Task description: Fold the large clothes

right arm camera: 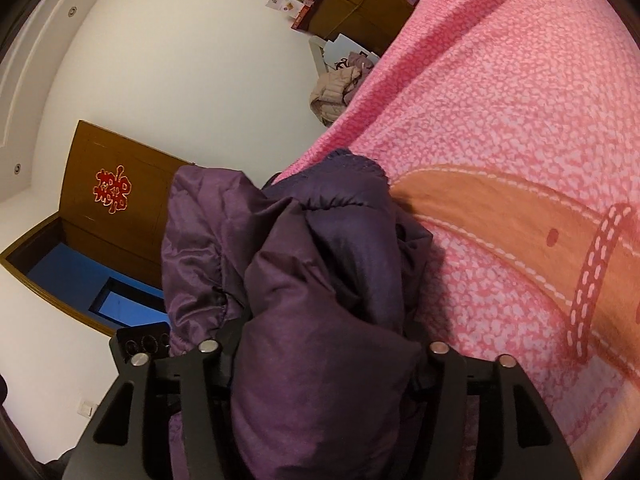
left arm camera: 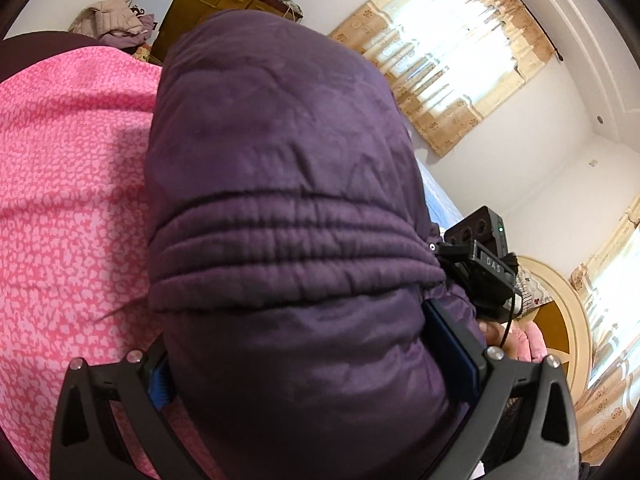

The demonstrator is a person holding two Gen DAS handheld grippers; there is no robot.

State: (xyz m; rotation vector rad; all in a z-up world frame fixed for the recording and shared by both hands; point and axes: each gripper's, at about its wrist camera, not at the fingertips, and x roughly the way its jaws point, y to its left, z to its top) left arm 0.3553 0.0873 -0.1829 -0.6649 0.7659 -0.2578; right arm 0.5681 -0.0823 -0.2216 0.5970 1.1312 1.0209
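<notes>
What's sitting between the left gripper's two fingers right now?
A thick fold of the purple padded jacket fills the gap between the left gripper fingers, shown in the left wrist view, with the pink bedspread behind it.

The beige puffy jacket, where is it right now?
The beige puffy jacket lies in a heap past the far edge of the pink bedspread, below the brown cabinet; the left wrist view shows it top left.

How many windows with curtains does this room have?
2, both in the left view: one window high on the far wall, another window at the right edge. Others may be out of view.
</notes>
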